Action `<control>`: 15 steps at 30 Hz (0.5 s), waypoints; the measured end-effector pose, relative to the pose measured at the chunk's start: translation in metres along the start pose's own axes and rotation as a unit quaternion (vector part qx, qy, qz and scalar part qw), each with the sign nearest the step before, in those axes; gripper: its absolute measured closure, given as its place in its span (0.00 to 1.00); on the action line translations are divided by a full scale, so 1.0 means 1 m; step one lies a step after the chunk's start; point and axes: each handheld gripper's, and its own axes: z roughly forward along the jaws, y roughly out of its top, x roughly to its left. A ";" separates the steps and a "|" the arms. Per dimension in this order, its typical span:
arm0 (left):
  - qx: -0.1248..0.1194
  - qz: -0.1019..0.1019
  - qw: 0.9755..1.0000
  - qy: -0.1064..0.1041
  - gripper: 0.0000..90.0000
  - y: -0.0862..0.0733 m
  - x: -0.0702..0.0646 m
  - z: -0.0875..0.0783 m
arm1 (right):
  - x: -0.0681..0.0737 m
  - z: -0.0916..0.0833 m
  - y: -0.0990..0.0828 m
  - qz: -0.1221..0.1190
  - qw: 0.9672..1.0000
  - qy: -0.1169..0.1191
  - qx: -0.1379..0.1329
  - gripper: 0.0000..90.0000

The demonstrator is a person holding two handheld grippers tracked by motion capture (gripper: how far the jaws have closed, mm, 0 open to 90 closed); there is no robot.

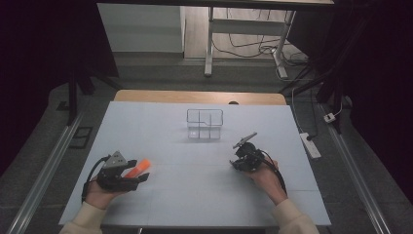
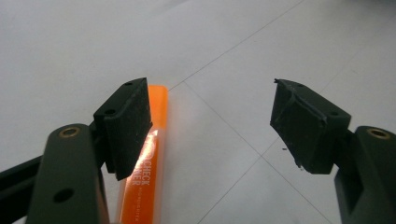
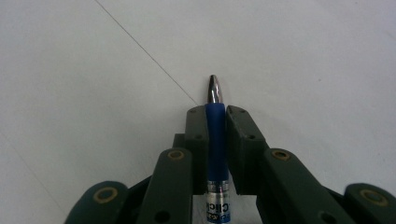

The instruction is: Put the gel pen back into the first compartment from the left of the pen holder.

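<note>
My left gripper (image 1: pixel 138 174) rests on the table at the near left, its jaws open. An orange highlighter (image 1: pixel 140 167) lies flat on the table by it. In the left gripper view the highlighter (image 2: pixel 156 140) lies along the inner side of the left pad (image 2: pixel 128 126), and the right pad stands well clear of it. My right gripper (image 1: pixel 242 155) is at the near right, shut on a blue pen (image 1: pixel 245 140). In the right gripper view both pads press the pen's blue grip (image 3: pixel 215 140), and its metal tip pokes out past the fingertips.
A small clear organizer with compartments (image 1: pixel 205 124) stands at the middle of the pale table sheet (image 1: pixel 195 195), farther off than both grippers. A power strip (image 1: pixel 310 145) lies on the floor to the right of the table. A desk frame and cables are beyond the far edge.
</note>
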 end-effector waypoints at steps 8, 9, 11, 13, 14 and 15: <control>-0.002 -0.003 1.000 0.000 0.32 0.000 0.001 -0.001 | 0.000 -0.002 -0.001 0.010 1.000 0.011 0.003 0.88; -0.004 -0.004 1.000 0.000 0.32 0.000 0.001 -0.001 | -0.001 -0.003 -0.002 0.010 1.000 0.013 0.001 0.88; -0.005 -0.004 1.000 0.000 0.32 -0.001 0.002 -0.002 | -0.001 -0.005 -0.002 0.013 1.000 0.016 -0.003 0.88; -0.005 -0.006 1.000 0.000 0.32 -0.001 0.003 -0.002 | -0.003 -0.007 -0.003 0.016 0.999 0.027 -0.013 0.88; -0.005 -0.007 1.000 0.000 0.32 -0.001 0.003 -0.002 | -0.003 -0.009 -0.003 0.016 0.999 0.028 -0.018 0.88; -0.004 -0.007 1.000 0.001 0.32 -0.001 0.003 -0.001 | -0.005 -0.012 -0.003 0.021 0.999 0.036 -0.027 0.88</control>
